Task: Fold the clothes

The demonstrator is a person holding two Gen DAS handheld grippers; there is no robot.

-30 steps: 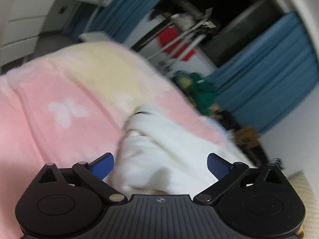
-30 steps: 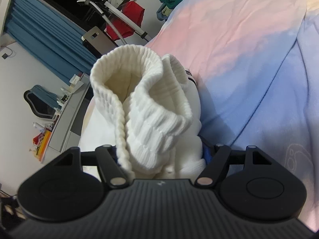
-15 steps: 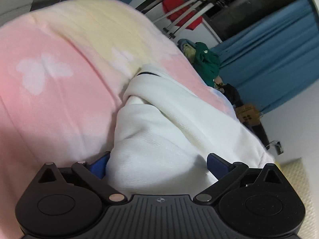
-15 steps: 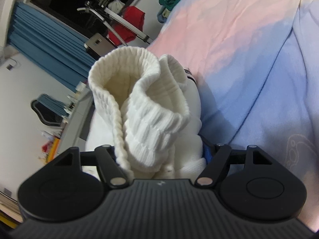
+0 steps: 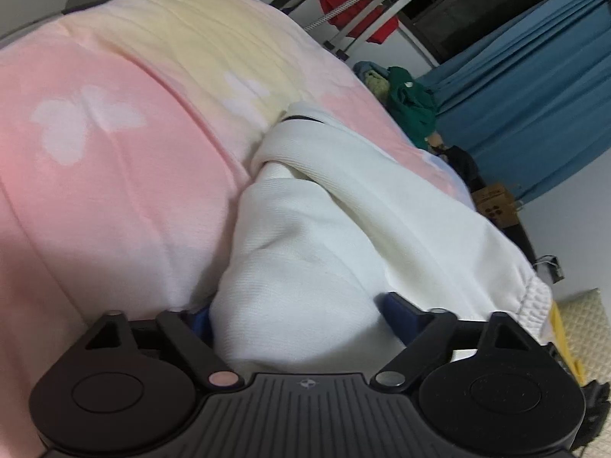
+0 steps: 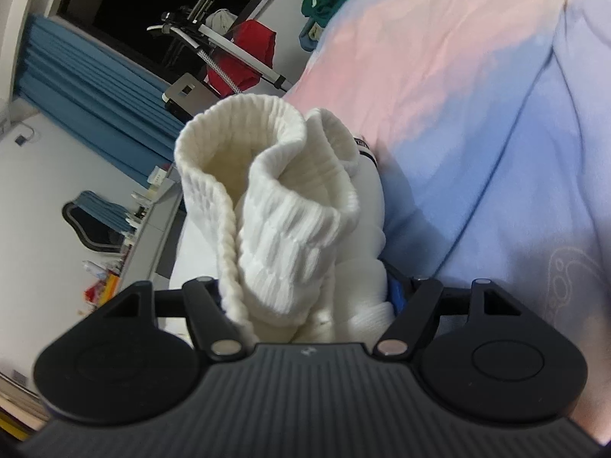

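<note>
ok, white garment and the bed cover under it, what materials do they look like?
White garment: soft matte knit, likely cotton or a blend; its cuff shows thick ribs, and the body a fine weave. Bed cover: plush fleece-like blanket, judging by its fuzzy, lustreless pastel surface with soft creases.

My left gripper (image 5: 298, 309): matte black ribbed housing, two round domed caps, silver pivot screws, blue finger pads (image 5: 397, 307); my right gripper (image 6: 305, 294) matches it, a small emblem at centre.
</note>
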